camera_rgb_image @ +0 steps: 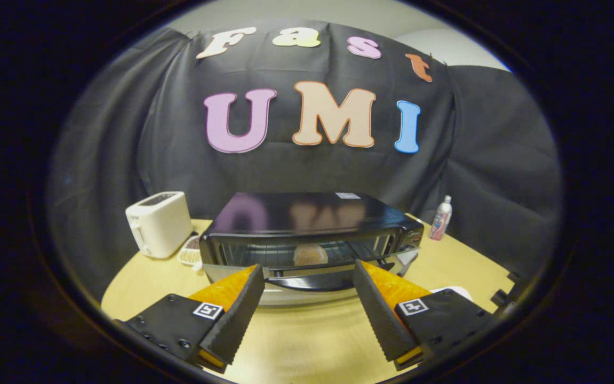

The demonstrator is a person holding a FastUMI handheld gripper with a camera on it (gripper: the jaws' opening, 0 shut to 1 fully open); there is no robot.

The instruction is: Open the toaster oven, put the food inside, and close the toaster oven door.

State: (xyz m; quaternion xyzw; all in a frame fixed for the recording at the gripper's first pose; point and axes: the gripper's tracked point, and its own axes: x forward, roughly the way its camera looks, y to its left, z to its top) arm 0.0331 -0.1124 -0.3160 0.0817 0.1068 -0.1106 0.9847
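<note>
A black toaster oven stands on the round wooden table, just beyond my fingers. Its door hangs open toward me, with the handle lying between my fingertips. A round tan bun sits inside on the rack. My gripper is open, its fingers spread wide on either side of the door's front edge, with nothing held between them. Whether the fingertips touch the door I cannot tell.
A white slot toaster stands left of the oven, with a small dish beside it. A pink-labelled bottle stands at the right rear of the table. A white object peeks out behind my right finger.
</note>
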